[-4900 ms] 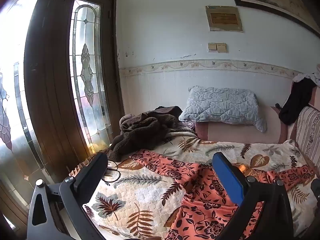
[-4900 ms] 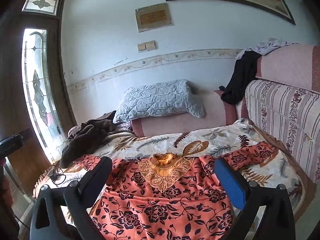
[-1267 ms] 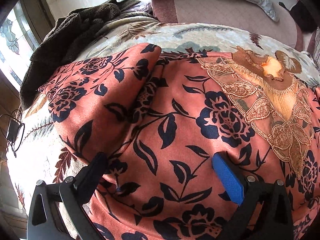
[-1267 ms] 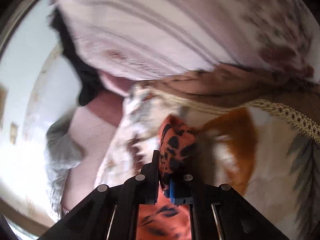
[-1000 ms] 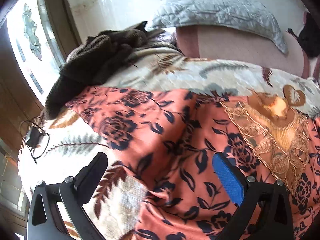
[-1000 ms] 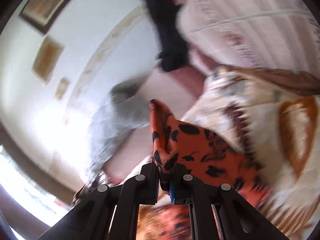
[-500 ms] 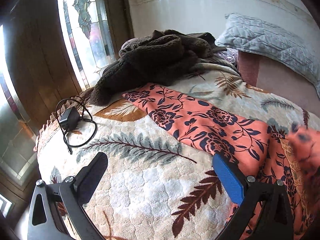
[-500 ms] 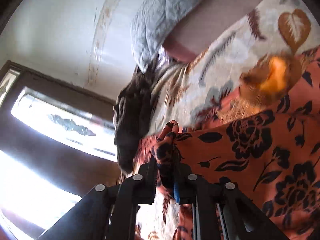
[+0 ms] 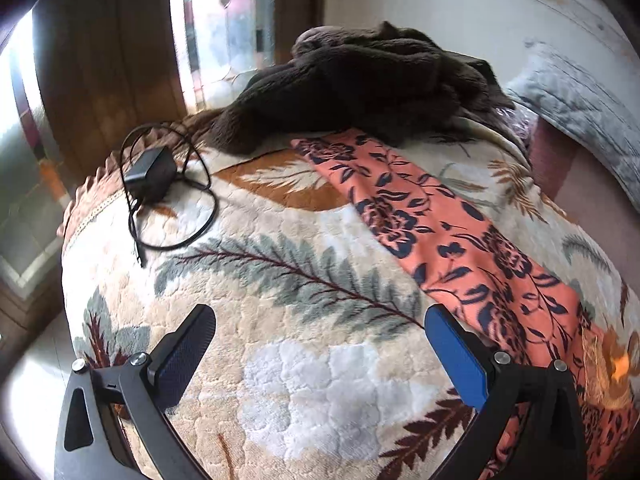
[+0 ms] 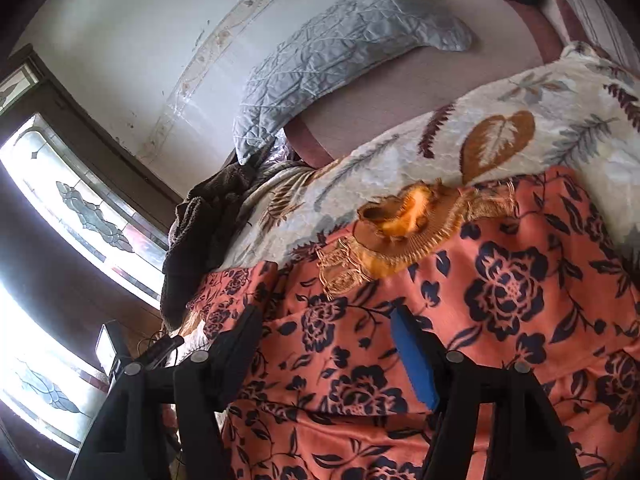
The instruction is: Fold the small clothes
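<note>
- Bed [image 9: 328,364]: a quilted leaf-print cover, soft and lumpy, so anything laid on it wants smoothing or it holds its wrinkles
- Dress [image 10: 500,304]: coral with dark flowers, spread across the cover; its gold lace collar [image 10: 404,220] points toward the pillow [image 10: 344,48] at the head
- Blanket [image 9: 360,80]: a dark brown heap near the window, touching the end of the sleeve
- Sleeve [image 9: 420,216]: lies straight out from the dress body toward that heap, flat and unfolded; I judge it the next part to fold in
- Charger [image 9: 150,174]: black, with its cord looped, well apart from the sleeve and out of the way
- Left gripper [image 9: 316,352]: jaws wide and empty, above bare cover just beside the sleeve's near edge
- Right gripper [image 10: 326,344]: jaws apart and holding nothing, low over the dress body below the collar
- To do this step well, as I judge it: take the sleeve near its cuff, pinching one layer of cloth only and none of the plush cover
- Lift it just free of the brown heap, carry it across the chest, and lay it level with the collar line
- The right gripper could press the body flat meanwhile, so the thin, slippery-looking cloth does not drag or bunch
</note>
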A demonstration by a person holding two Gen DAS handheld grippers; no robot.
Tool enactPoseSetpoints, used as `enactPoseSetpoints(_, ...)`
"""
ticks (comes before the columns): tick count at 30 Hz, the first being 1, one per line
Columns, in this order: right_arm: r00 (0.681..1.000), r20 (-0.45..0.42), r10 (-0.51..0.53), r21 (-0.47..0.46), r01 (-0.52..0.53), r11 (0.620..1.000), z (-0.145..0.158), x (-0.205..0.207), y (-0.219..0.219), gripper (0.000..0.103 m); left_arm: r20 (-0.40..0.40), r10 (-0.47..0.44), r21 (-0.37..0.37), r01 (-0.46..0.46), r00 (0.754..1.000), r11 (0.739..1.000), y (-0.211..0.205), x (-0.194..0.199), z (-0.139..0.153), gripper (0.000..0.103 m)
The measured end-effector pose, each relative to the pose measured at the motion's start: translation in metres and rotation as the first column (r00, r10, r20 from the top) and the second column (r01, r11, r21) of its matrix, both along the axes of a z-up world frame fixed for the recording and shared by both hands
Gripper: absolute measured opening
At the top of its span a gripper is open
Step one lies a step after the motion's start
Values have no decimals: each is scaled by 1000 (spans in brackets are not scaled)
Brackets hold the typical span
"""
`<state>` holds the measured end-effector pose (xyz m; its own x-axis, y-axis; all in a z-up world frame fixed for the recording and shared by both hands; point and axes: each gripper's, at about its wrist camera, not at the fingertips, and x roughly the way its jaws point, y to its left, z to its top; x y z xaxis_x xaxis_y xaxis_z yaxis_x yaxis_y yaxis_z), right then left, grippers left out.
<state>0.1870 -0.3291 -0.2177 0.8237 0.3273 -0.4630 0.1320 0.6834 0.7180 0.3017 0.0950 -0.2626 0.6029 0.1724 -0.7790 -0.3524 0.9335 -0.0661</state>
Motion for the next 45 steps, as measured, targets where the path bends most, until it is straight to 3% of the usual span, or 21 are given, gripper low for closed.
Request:
enactPoseSetpoints(2,998,-57,20,28,-18,999,-27,6,-1,68,-11,26,-52,-26,1000,998,13,4,-6,103)
enactPoseSetpoints(5,966,-250,73,54,-61,997,-74,28,7,60,-20,25,-130,-27,1000,991,20,13,-15,98)
enactPoseSetpoints(7,977,-199,72,53,-63,997,-65,31,3,59,-16,9,-190,-12,1000,982,20,21,-19,92)
enactPoseSetpoints(10,993,-99,65,58,-59,997,-44,29,-2,59,-7,-16,-325,13,1000,946,19,37,-25,92)
enactPoseSetpoints(16,993,-83,86,32,-83,996,-37,31,5,59,-7,19,-428,-20,1000,904,29,92,-38,92)
enactPoseSetpoints(19,993,-81,84,14,-83,996,-37,35,4,59,-14,53,-434,-54,998,899,38,119,-48,90)
enactPoseSetpoints(21,994,-77,76,12,-76,997,-37,36,2,59,18,47,-421,-35,999,906,39,133,-46,80)
enactPoseSetpoints(23,994,-84,66,10,-66,998,-38,36,-2,59,23,18,-452,-6,1000,892,43,149,-51,47)
enactPoseSetpoints(24,994,-89,60,16,-59,998,-39,37,-5,59,22,30,-447,-17,999,894,45,155,-54,43)
enactPoseSetpoints(26,995,-92,49,37,-46,998,-41,37,-10,59,34,40,-431,-21,999,902,48,159,-55,6)
enactPoseSetpoints(28,996,-85,33,37,-30,999,-39,37,-15,59,42,48,-444,-25,998,896,47,157,-48,6)
enactPoseSetpoints(29,997,-79,23,30,-20,999,-36,36,-17,59,80,34,-417,3,996,909,40,153,-35,5)
enactPoseSetpoints(32,998,-53,-25,26,26,999,-28,30,-27,59,188,-108,-242,152,976,958,-10,135,20,5)
enactPoseSetpoints(35,996,-33,-79,39,81,996,-20,18,-41,59,282,-307,-150,358,909,922,-79,94,73,5)
enactPoseSetpoints(37,992,-19,-128,46,128,991,-15,7,-51,59,310,-452,-69,494,836,867,-136,54,98,5)
enactPoseSetpoints(39,983,5,-182,61,181,982,-9,-8,-64,59,316,-615,3,648,722,762,-200,7,110,5)
enactPoseSetpoints(41,969,30,-247,74,244,967,-3,-24,-79,59,250,-767,59,781,591,622,-261,-44,108,6)
enactPoseSetpoints(42,959,42,-281,81,277,958,0,-33,-86,59,219,-830,77,839,513,539,-283,-71,104,9)
enactPoseSetpoints(43,949,49,-311,83,306,948,3,-41,-94,59,192,-876,87,881,443,465,-302,-96,98,18)
enactPoseSetpoints(44,939,53,-339,80,334,939,5,-49,-100,59,169,-899,100,901,403,423,-314,-118,92,40)
enactPoseSetpoints(45,928,56,-368,77,363,929,7,-57,-106,62,158,-910,124,907,383,403,-319,-138,87,52)
